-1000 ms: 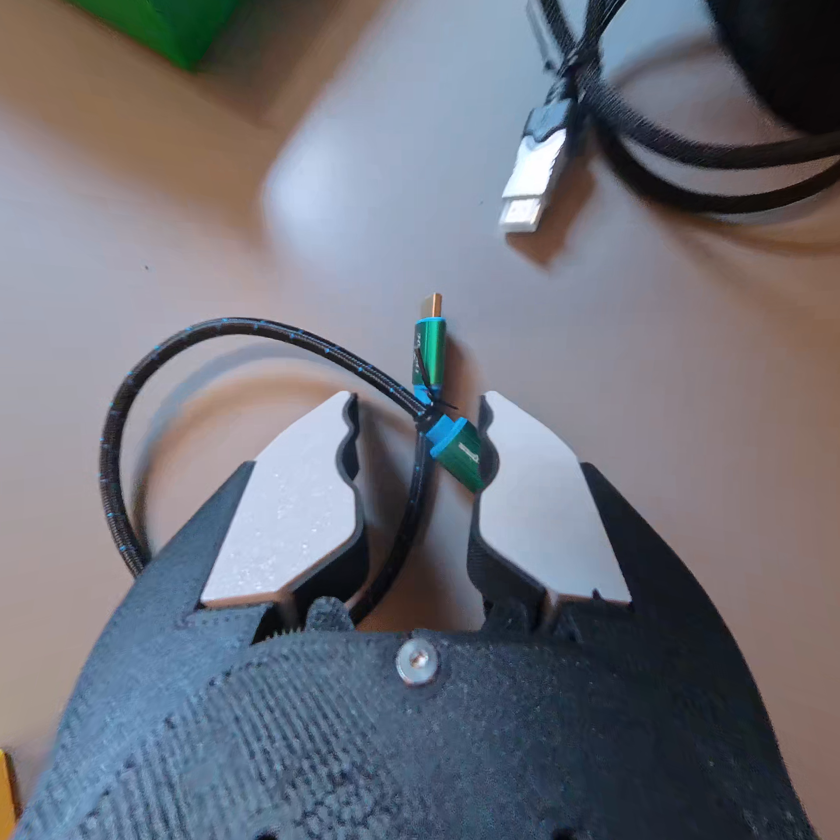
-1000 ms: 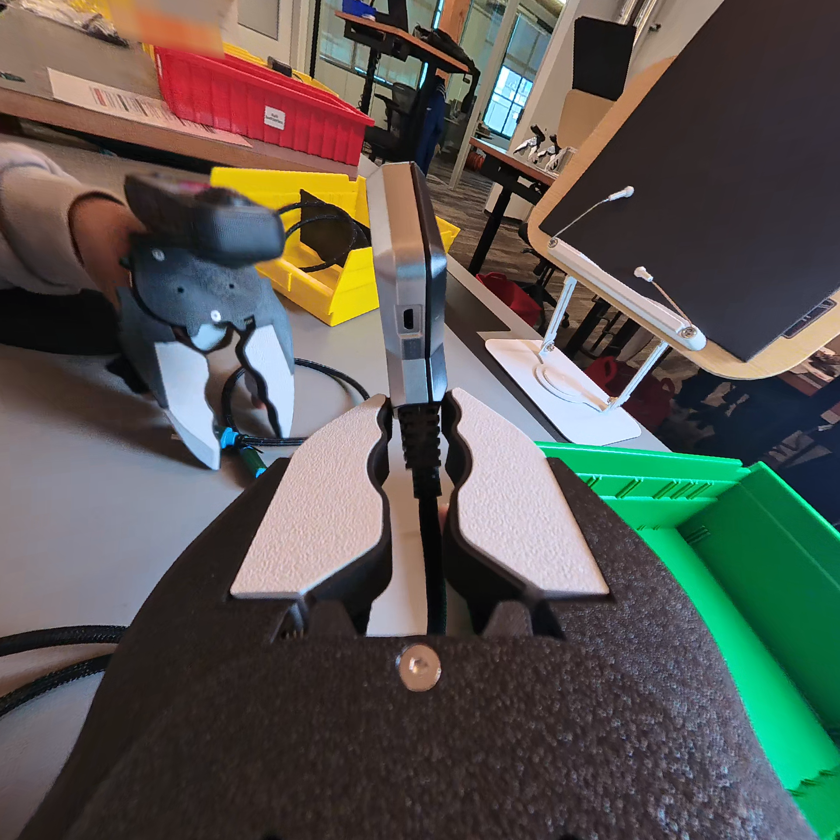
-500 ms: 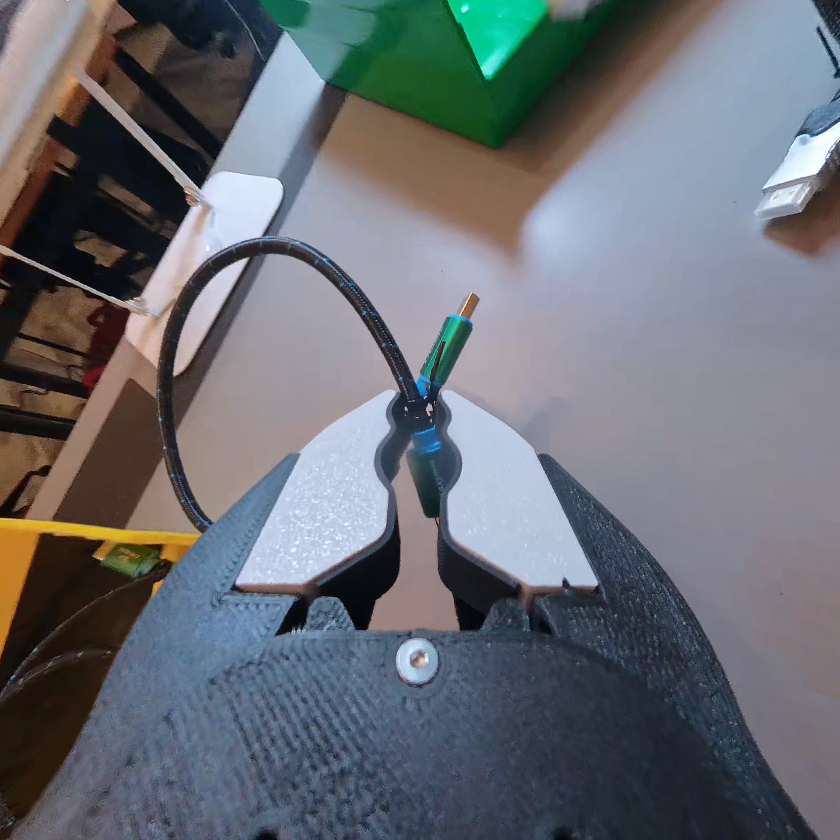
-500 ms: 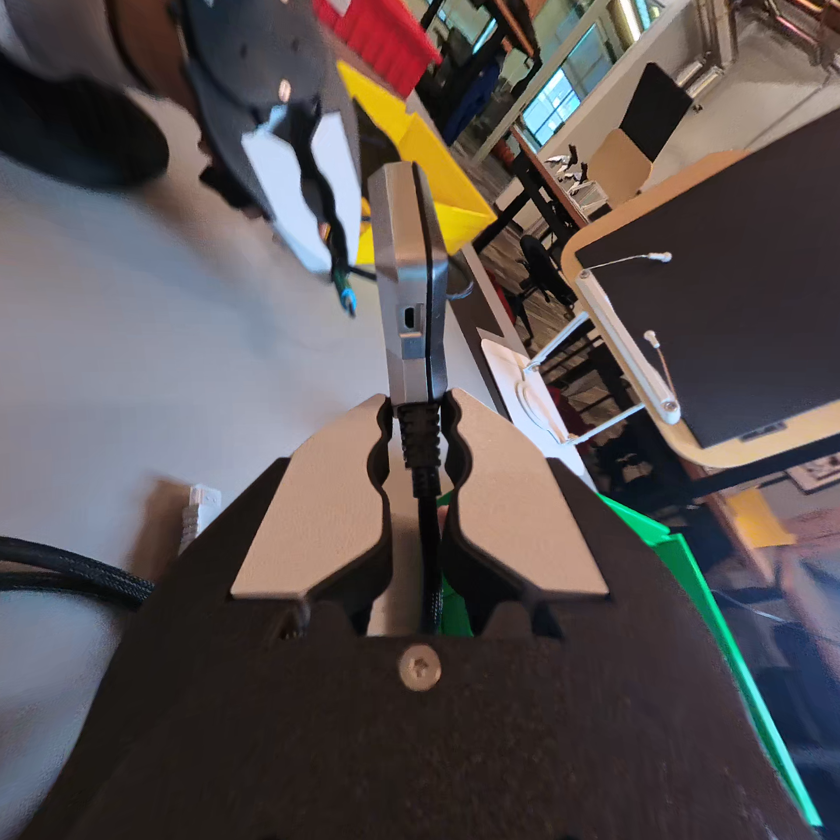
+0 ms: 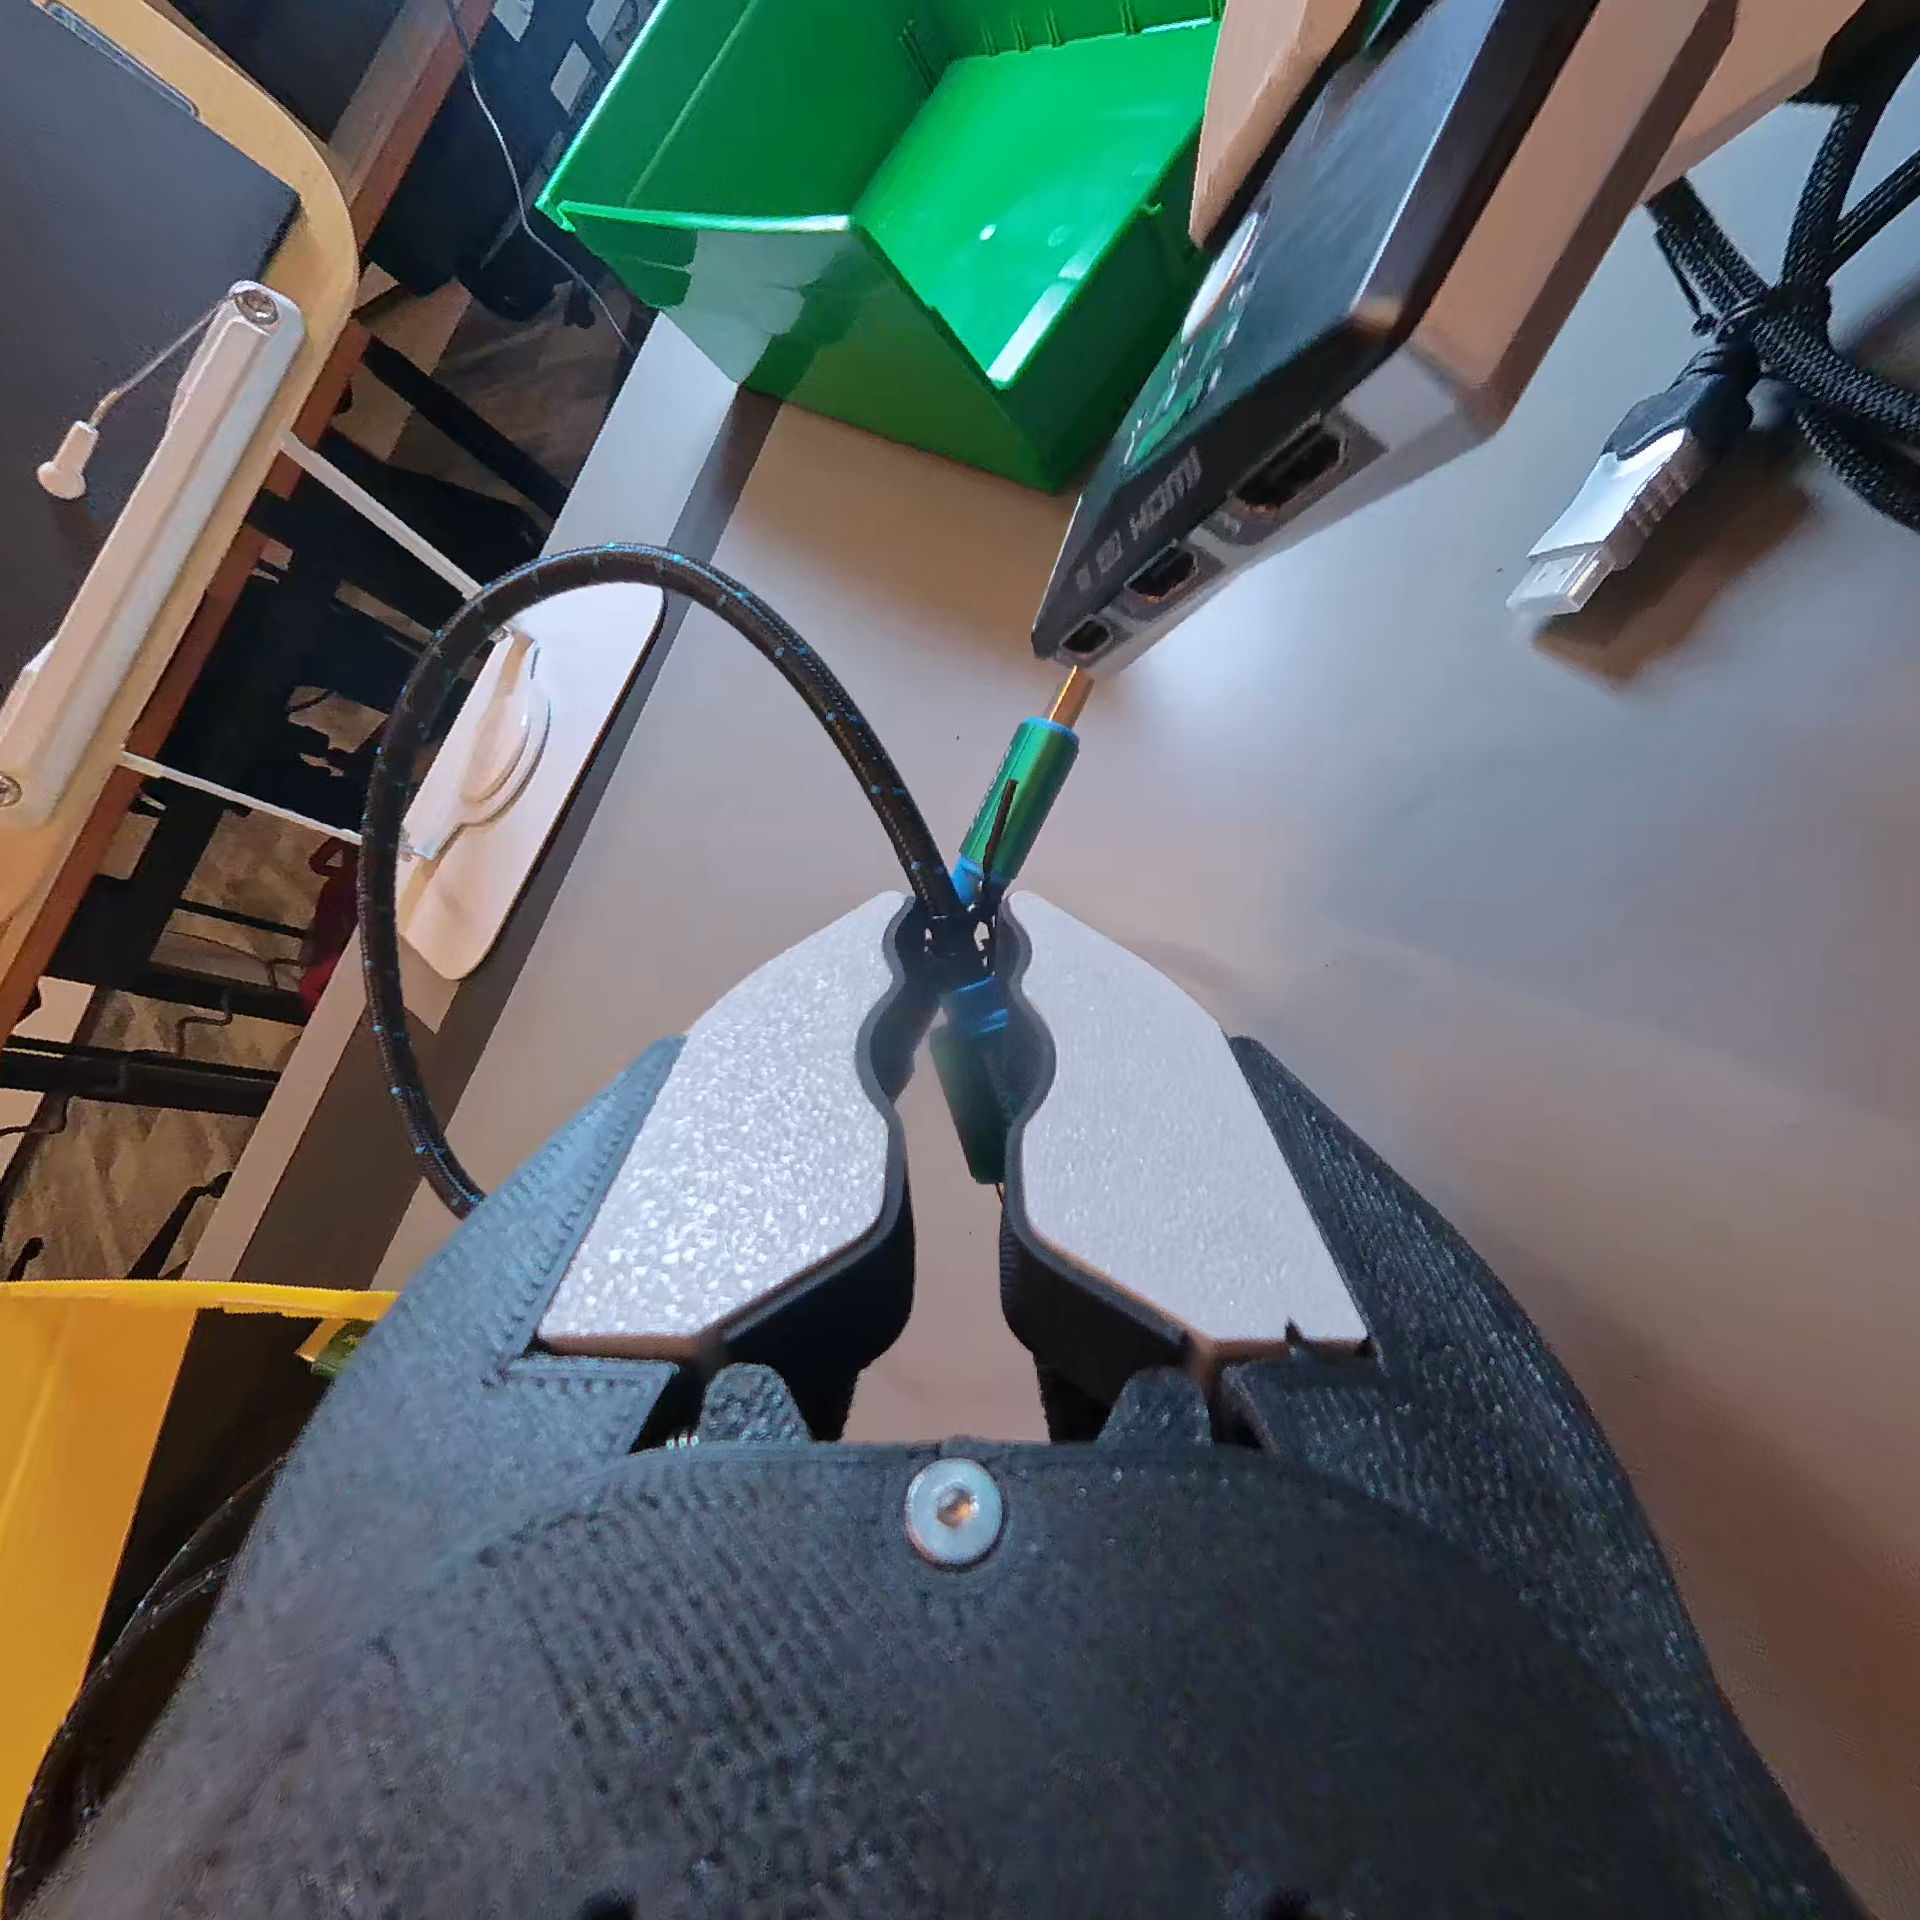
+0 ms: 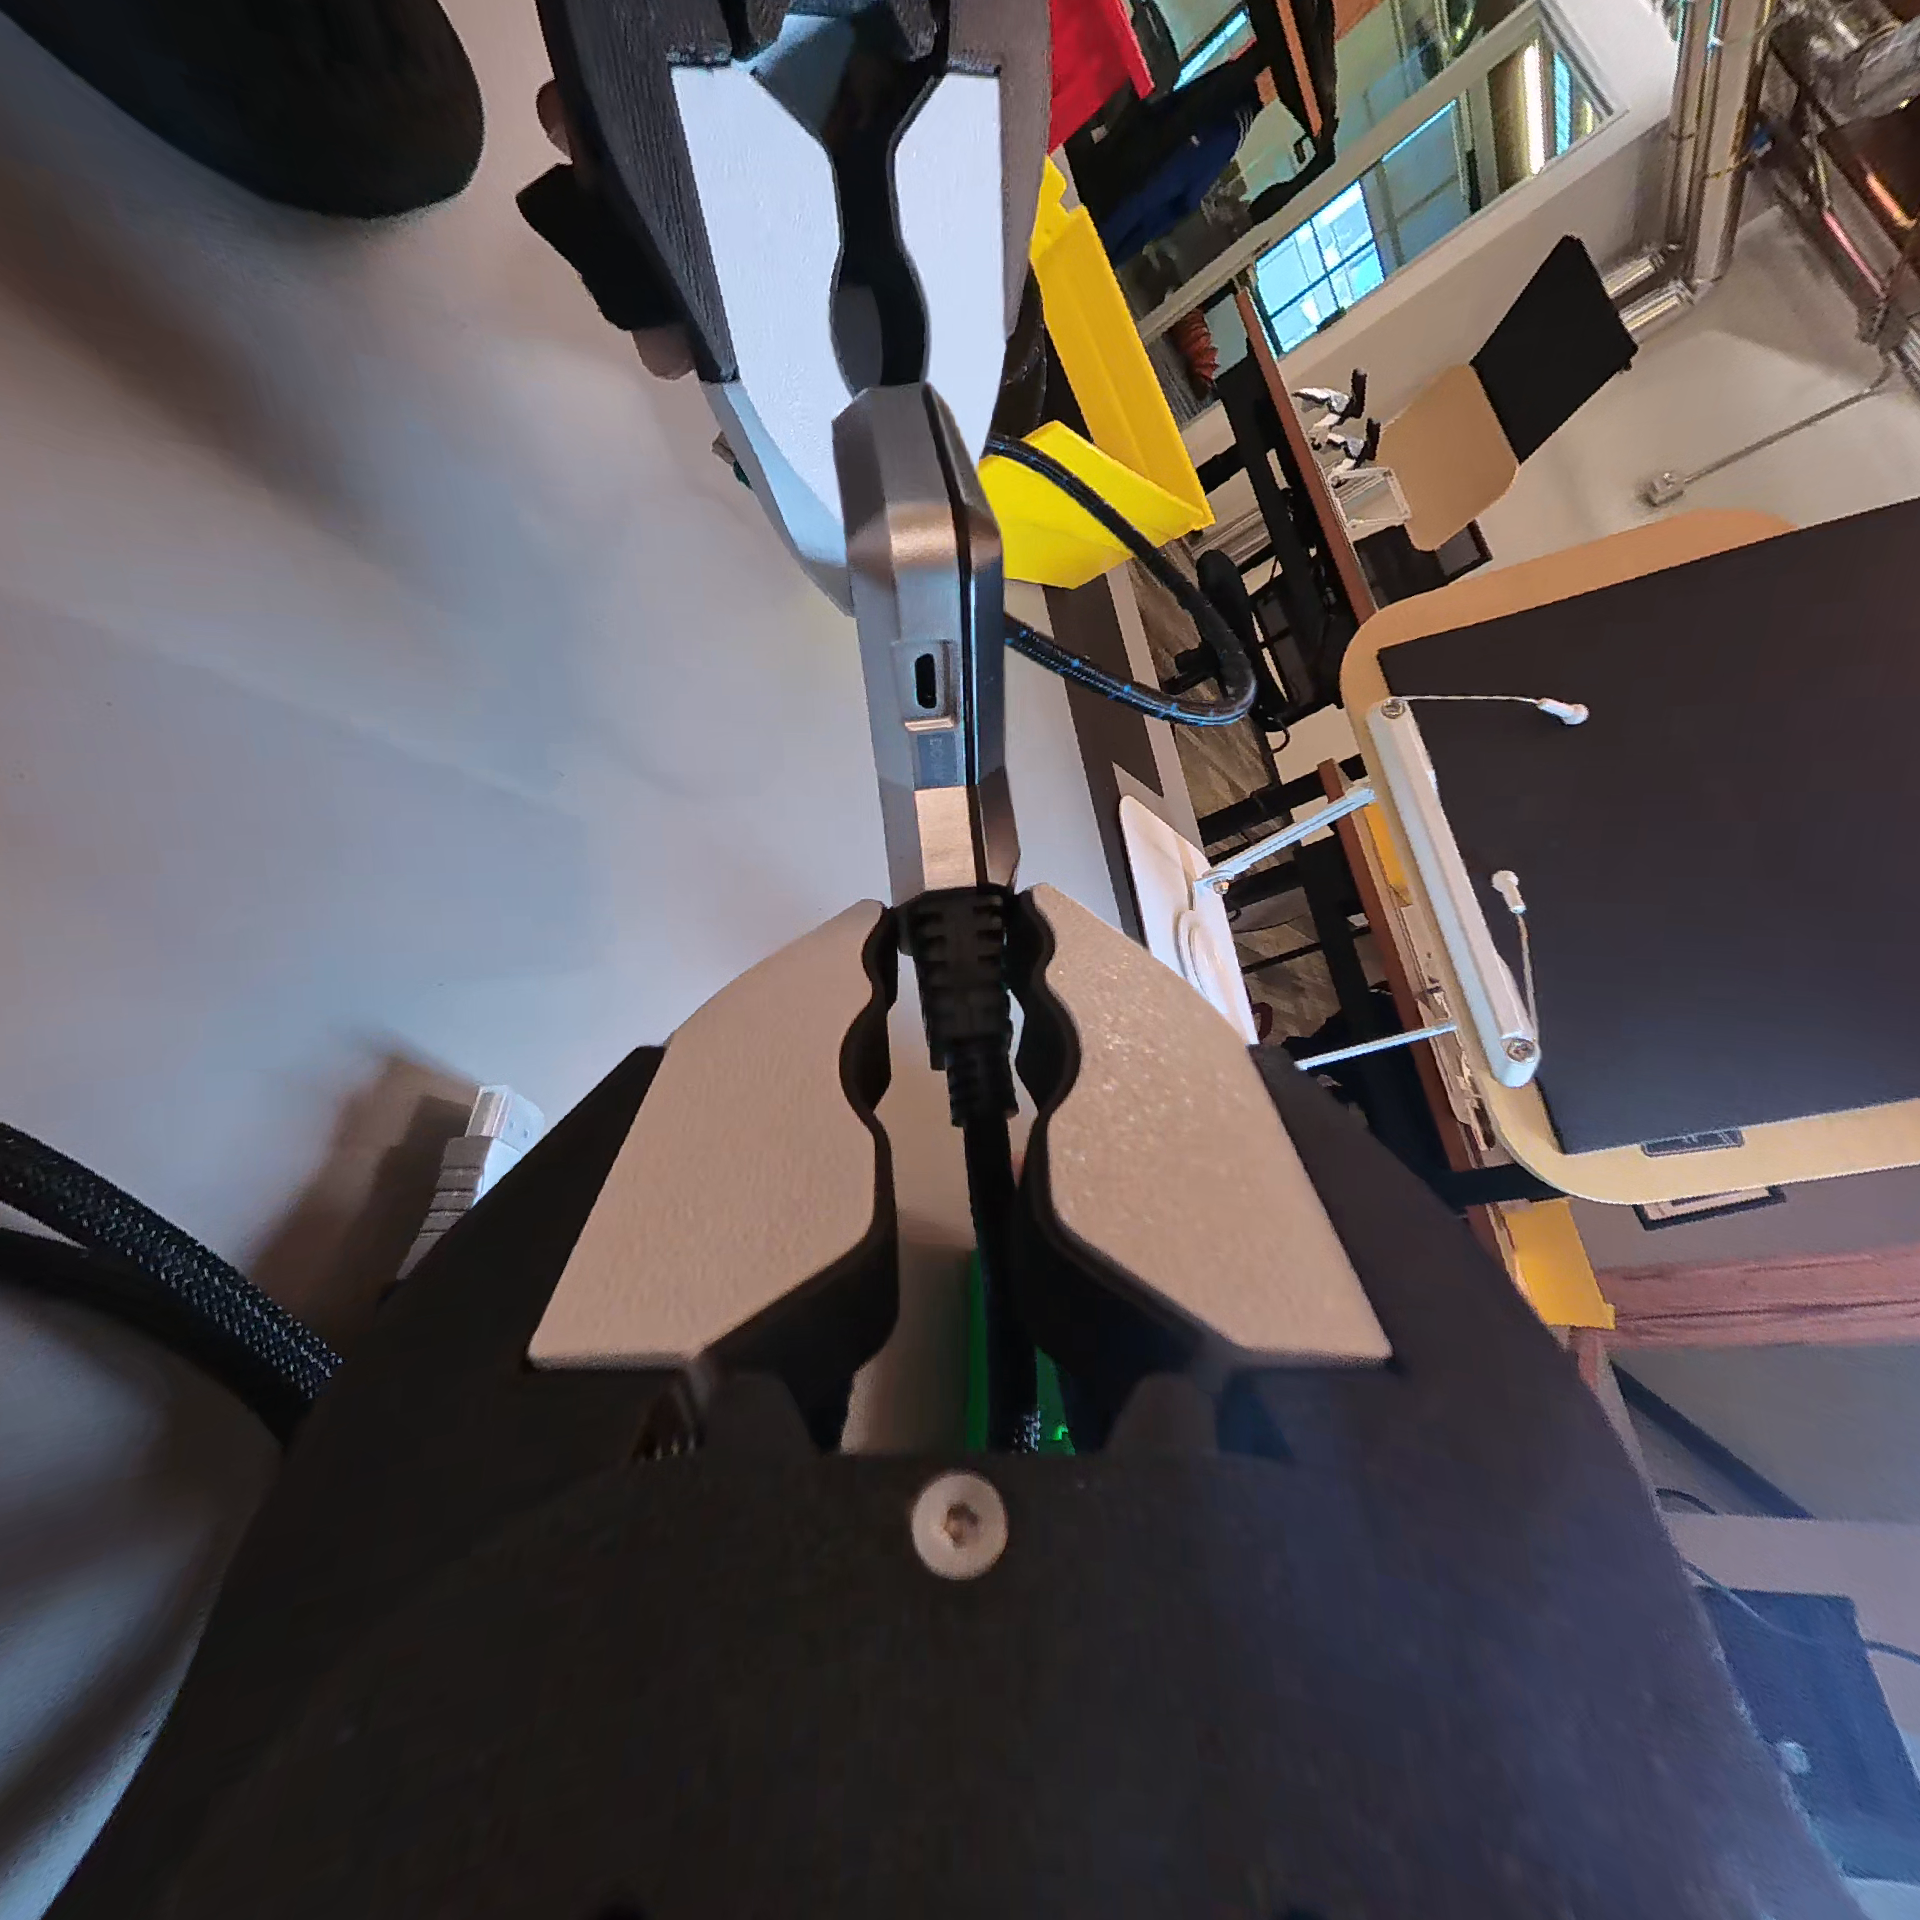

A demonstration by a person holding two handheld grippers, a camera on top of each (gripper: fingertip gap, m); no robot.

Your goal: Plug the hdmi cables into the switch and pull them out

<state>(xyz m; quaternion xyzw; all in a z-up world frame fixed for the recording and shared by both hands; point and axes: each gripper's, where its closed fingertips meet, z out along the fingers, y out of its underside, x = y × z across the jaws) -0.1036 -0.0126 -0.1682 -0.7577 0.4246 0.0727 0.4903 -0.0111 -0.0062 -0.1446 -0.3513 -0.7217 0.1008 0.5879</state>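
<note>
The jaws of the left gripper (image 5: pixel 954 920) are closed down on a green HDMI plug (image 5: pixel 1016 792), pinching it at its blue collar so the green shell and gold tip stick out ahead of the fingertips. The gold tip sits just beside the end port of the HDMI switch (image 5: pixel 1262 410), at its lower corner, apparently not yet inside. The plug's braided black cable (image 5: pixel 416 831), flecked with blue, arcs up and to the left in a loop before dropping behind the gripper body.

The jaws of the right gripper (image 6: pixel 956 914) are narrowed around the ribbed black strain relief (image 6: pixel 961 987) of the switch's own lead, right where it meets the housing, so the switch (image 6: pixel 930 644) stands out ahead of the fingertips, edge-on, above the desk (image 6: pixel 312 623). A small port shows on that narrow silver edge. Beyond the far end of the switch, the left gripper (image 6: pixel 883 343) faces back toward it.

In the left wrist view a row of ports lines the switch's grey end face. To the right, a second HDMI plug (image 5: pixel 1605 520) with a silver shell lies on the desk (image 5: pixel 1351 935), its thick black braided cable (image 5: pixel 1766 343) bundled behind it. A green bin (image 5: pixel 935 208) stands beyond the switch, and a yellow bin (image 5: pixel 83 1455) shows at lower left.
</note>
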